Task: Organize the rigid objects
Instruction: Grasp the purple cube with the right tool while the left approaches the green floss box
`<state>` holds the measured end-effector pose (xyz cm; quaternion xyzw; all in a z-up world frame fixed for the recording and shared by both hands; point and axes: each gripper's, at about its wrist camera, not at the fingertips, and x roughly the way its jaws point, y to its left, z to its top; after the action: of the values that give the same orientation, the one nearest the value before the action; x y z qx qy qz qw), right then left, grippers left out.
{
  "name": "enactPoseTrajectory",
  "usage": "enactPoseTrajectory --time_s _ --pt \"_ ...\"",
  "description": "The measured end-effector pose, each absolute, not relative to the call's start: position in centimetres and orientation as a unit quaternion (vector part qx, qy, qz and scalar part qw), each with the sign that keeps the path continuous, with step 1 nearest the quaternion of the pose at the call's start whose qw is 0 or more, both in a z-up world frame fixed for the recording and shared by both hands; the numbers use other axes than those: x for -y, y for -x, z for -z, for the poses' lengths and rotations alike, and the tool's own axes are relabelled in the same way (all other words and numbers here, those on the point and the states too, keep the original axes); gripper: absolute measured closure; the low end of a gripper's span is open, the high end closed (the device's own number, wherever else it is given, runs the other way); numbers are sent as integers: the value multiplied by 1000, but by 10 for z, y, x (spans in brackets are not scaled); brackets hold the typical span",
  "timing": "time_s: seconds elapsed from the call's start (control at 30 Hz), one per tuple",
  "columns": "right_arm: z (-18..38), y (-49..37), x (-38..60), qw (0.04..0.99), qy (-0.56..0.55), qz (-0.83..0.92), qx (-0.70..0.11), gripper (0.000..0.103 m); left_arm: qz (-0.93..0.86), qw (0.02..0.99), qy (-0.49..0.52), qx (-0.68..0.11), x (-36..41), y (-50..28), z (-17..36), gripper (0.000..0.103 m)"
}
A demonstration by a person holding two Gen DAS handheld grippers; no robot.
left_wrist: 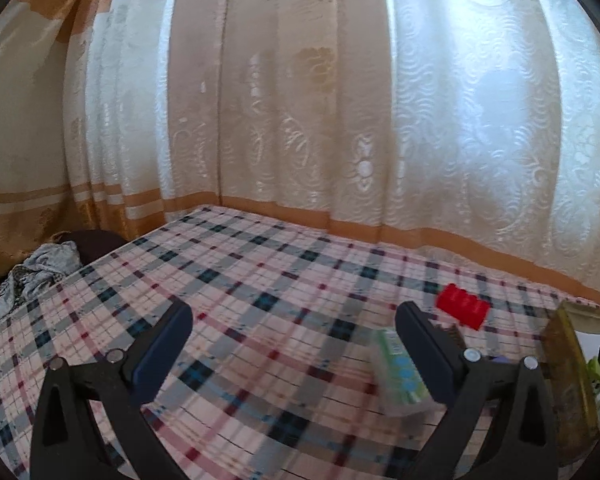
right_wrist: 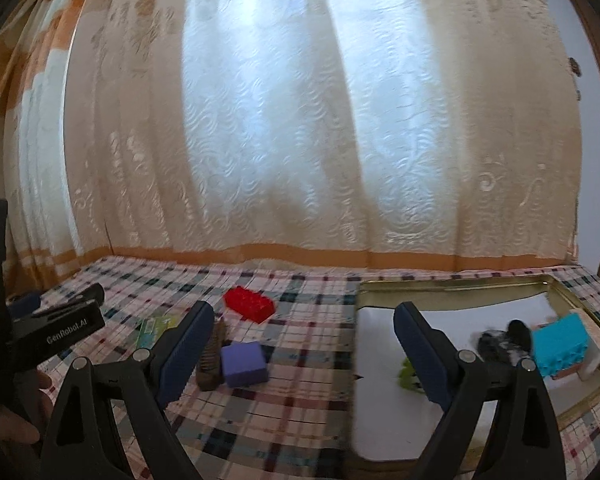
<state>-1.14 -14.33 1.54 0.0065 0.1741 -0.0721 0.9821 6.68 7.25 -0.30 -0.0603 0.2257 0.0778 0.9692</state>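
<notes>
On the plaid tablecloth (right_wrist: pixel 300 380) lie a red brick (right_wrist: pixel 249 304), a purple block (right_wrist: pixel 244 363), a brown comb (right_wrist: pixel 212 356) and a green-and-white packet (right_wrist: pixel 153 330). A metal tray (right_wrist: pixel 452 282) with a white liner holds a cyan brick (right_wrist: pixel 562 348), a black fuzzy item (right_wrist: pixel 500 344) and a green piece (right_wrist: pixel 408 376). My right gripper (right_wrist: pixel 304 336) is open and empty above the tray's left edge. My left gripper (left_wrist: pixel 294 340) is open and empty, with the packet (left_wrist: pixel 400 376) by its right finger and the red brick (left_wrist: pixel 462 305) beyond. The left gripper's body (right_wrist: pixel 56 332) shows at the right wrist view's left.
A cream lace curtain (right_wrist: pixel 300 140) hangs behind the table's far edge. Crumpled grey cloth (left_wrist: pixel 36 276) lies off the table's left side. The tray's edge (left_wrist: pixel 568 360) stands at the left wrist view's right.
</notes>
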Motion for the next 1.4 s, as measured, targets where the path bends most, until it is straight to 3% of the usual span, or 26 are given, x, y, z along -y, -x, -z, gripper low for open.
enactPoseTrajectory --time_s 0.2,0.33,0.5,0.57,0.9,1.17,1.4 --pt "-7 -14 128 974 5 48 -223 13 -101 960 74 -250 -89 -73 8 0" --pt "3 -33 119 962 20 29 -272 46 -100 960 75 -252 -90 -72 8 0" --pt "15 -53 114 948 13 0 -319 50 -93 960 67 -254 -87 -72 7 0" --pt "19 -60 112 943 15 -7 -333 57 -93 960 67 -256 -86 -72 7 0" --pt "39 -88 115 914 -4 -21 -405 59 -98 952 81 -278 -94 -75 13 0" --pt "42 -101 116 910 -25 -33 -412 58 -110 947 59 -295 -92 -81 18 0" --pt "49 -108 135 897 -111 -81 -420 56 -103 946 59 -301 -92 -82 19 0"
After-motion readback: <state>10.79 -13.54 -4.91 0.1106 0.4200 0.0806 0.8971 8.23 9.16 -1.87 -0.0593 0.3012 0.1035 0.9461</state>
